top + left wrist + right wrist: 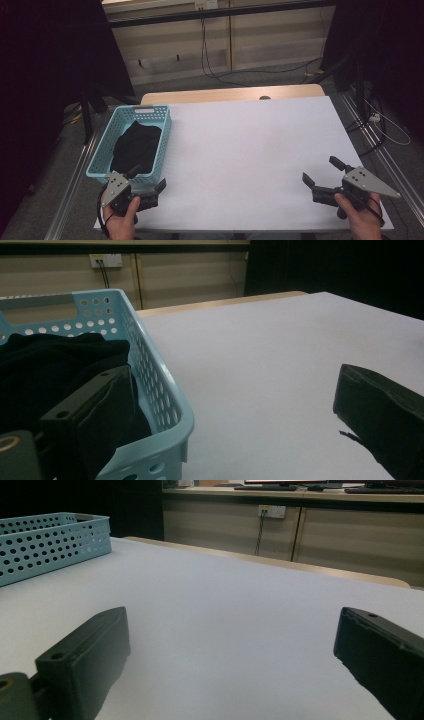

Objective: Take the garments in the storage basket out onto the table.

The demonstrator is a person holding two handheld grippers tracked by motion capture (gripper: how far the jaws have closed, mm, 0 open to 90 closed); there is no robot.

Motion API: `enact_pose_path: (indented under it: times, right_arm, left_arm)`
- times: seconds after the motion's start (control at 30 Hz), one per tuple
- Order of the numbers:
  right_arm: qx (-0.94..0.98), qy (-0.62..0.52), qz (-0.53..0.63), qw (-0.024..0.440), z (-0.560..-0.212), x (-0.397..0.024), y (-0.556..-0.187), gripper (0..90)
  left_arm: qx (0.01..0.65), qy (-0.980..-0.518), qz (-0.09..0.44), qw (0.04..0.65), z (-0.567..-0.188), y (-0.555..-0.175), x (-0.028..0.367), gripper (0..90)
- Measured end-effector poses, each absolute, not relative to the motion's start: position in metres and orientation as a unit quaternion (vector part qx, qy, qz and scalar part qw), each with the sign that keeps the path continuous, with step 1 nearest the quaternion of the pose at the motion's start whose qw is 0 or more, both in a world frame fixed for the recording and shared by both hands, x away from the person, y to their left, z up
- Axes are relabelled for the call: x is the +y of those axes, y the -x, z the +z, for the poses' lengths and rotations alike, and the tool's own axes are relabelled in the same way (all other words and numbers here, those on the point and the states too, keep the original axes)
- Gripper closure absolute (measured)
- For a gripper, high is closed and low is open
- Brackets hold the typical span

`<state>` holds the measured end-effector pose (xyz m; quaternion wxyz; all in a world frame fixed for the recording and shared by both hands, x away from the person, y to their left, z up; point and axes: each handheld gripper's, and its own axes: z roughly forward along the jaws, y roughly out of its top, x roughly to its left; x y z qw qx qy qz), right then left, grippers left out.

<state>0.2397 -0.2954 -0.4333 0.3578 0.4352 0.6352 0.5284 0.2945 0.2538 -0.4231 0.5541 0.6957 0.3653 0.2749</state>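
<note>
Nearest to us, at the front edge of the counter (250, 150), we count two grippers, one in each hand. The left gripper (148, 179) sits at the near end of the one blue basket (165, 131), its jaws spread wide with nothing clamped: in the left gripper view one jaw stands over the basket's inside, just beside the dark cloth, and the other hangs over the bare counter outside, so the basket's near corner (175, 430) lies between them. The right gripper (320, 170) hovers at the near right corner, well apart from the basket, jaws likewise released and empty over the white surface. Farther in, one black cloth (136, 145) lies bundled inside the basket at the counter's left side. Beyond it, the counter's wooden far edge (225, 94) shows.
</note>
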Motion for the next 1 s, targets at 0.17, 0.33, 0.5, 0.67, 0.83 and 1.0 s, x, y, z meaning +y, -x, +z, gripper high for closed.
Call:
enact_pose_path:
  times: [0.17, 0.33, 0.5, 0.67, 0.83, 1.0]
  right_arm:
    - [0.636, -0.436, 0.529, 0.355, -0.433, -0.296, -0.240, 1.1]
    - [0.637, -0.434, 0.529, 0.355, -0.434, -0.295, -0.240, 1.1]
    - [0.638, -0.435, 0.527, 0.355, -0.434, -0.296, -0.240, 1.1]
    - [0.638, -0.434, 0.527, 0.355, -0.433, -0.295, -0.239, 1.0]
    - [0.637, -0.433, 0.528, 0.357, -0.433, -0.295, -0.239, 1.1]
    - [0.640, -0.433, 0.527, 0.355, -0.434, -0.294, -0.239, 1.2]
  left_arm:
    - [0.367, -0.697, 0.272, 0.553, -0.423, -0.296, 0.254, 3.1]
    - [0.375, -0.700, 0.271, 0.545, -0.422, -0.297, 0.255, 4.1]
    - [0.379, -0.700, 0.271, 0.541, -0.417, -0.297, 0.257, 4.1]
    - [0.377, -0.711, 0.280, 0.524, -0.411, -0.298, 0.253, 4.1]
    - [0.388, -0.714, 0.276, 0.513, -0.403, -0.307, 0.261, 4.4]
    - [0.396, -0.717, 0.271, 0.506, -0.396, -0.318, 0.272, 4.5]
